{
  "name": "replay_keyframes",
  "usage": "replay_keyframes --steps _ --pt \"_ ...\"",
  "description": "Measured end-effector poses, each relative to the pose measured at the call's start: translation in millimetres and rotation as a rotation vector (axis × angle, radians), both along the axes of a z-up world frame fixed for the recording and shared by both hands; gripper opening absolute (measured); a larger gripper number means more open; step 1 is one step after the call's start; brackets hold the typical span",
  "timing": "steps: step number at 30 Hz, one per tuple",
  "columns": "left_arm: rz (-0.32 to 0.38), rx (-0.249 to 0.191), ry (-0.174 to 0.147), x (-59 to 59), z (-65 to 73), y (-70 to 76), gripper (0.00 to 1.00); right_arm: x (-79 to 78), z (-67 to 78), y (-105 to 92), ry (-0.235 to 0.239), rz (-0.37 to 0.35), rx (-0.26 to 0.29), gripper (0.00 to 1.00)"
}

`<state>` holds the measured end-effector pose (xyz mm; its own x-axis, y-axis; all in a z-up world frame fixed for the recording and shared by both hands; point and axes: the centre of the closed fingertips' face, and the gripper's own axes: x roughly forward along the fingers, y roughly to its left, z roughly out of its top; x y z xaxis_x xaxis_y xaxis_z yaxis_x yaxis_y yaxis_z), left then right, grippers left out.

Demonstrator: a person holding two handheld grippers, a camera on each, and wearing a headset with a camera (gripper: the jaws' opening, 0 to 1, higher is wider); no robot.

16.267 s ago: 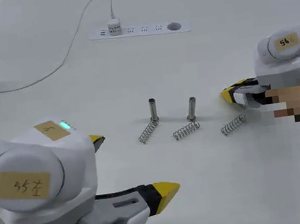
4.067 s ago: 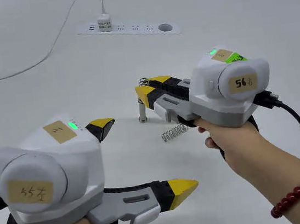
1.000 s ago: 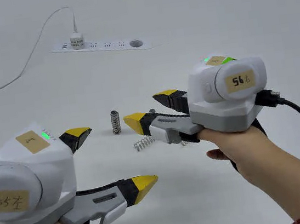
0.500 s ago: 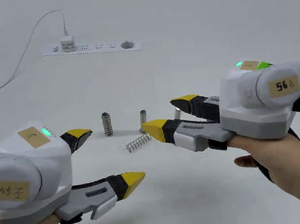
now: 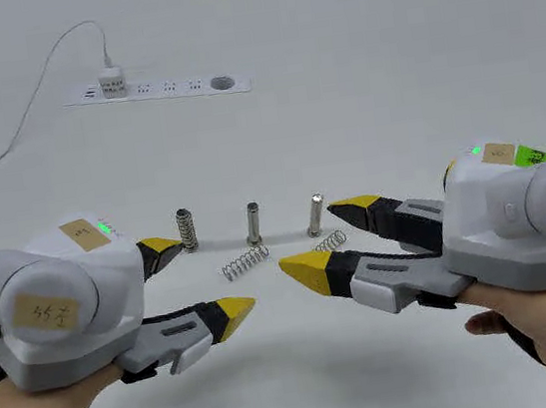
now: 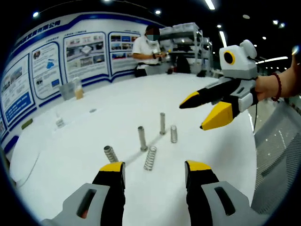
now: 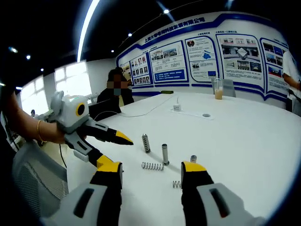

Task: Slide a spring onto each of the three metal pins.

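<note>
Springs: one upright spring (image 5: 187, 230) stands left of the middle pin (image 5: 253, 223). A loose spring (image 5: 245, 261) lies just in front of the middle pin. A second loose spring (image 5: 330, 242) lies to its front-right, beside the right pin (image 5: 316, 214).

Left hand-held gripper (image 5: 207, 276) and right hand-held gripper (image 5: 320, 236) hover level on either side of the middle pin, jaws parted and empty.

White matte worktop (image 5: 387, 78); power strip (image 5: 157, 86) well behind the middle pin. Both bare pins are smooth, upright metal cylinders.

You are working over a white surface (image 5: 389, 88). Your left gripper (image 5: 210, 275) and right gripper (image 5: 312, 235) are showing white-and-grey bodies with tan labels, their black fingers (image 5: 229, 312) ending in yellow tips. The pins (image 5: 253, 223) and springs (image 5: 245, 262) are gleaming silver.
</note>
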<state>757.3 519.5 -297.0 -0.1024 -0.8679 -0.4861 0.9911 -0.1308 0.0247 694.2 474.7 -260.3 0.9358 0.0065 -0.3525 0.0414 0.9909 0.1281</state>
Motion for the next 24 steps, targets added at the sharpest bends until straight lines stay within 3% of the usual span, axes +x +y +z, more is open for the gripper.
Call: replay_keyframes --steps 16,24 --pt "-0.028 0.055 -0.007 6.4 -26.6 -19.3 0.35 -15.8 -9.4 4.7 0.035 0.033 -0.020 0.51" --pt "-0.046 0.083 -0.014 9.1 -41.1 -27.0 0.27 -18.3 -12.4 3.2 0.037 0.013 0.006 0.51"
